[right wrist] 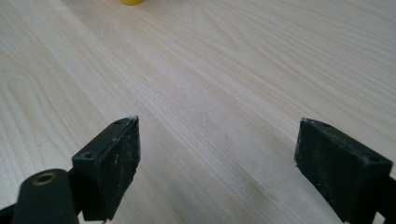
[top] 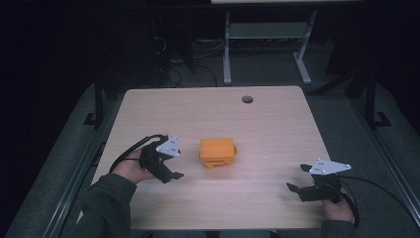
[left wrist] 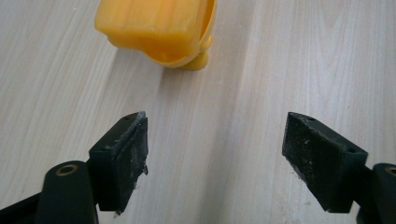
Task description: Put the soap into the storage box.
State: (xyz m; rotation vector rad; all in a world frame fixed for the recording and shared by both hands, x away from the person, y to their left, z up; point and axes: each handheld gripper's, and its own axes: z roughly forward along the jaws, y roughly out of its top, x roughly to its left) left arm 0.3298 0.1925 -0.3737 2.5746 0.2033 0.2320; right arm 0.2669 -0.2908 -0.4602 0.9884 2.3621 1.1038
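We have one object in play: an orange moulded-plastic block with a rounded base [top: 218, 151], sitting mid-frame on the pale wood-grain surface [top: 267, 124] in the high view, and at the top left of the left gripper view [left wrist: 159, 28].

Left gripper [top: 173, 174] sits just left of the block, jaws spread wide, nothing between them. Right gripper [top: 296, 189] is at the lower right of the frame, well apart from the block, jaws also spread and empty; a sliver of orange shows at the top edge of its own view.

Handling, as we judge it: looks like rigid plastic, probably hollow and light, smooth and a bit glossy, so it may slip under a light pinch. Not fragile. Best hold is likely across the two flat long sides of the boxy upper part, not the rounded lip underneath. What the block actually is, we cannot tell.

Surface is flat laminate, with a round cable hole [top: 247, 99] near the far edge. Room is dark; a white-legged table frame [top: 267, 44] and floor cables sit at the top of the frame.
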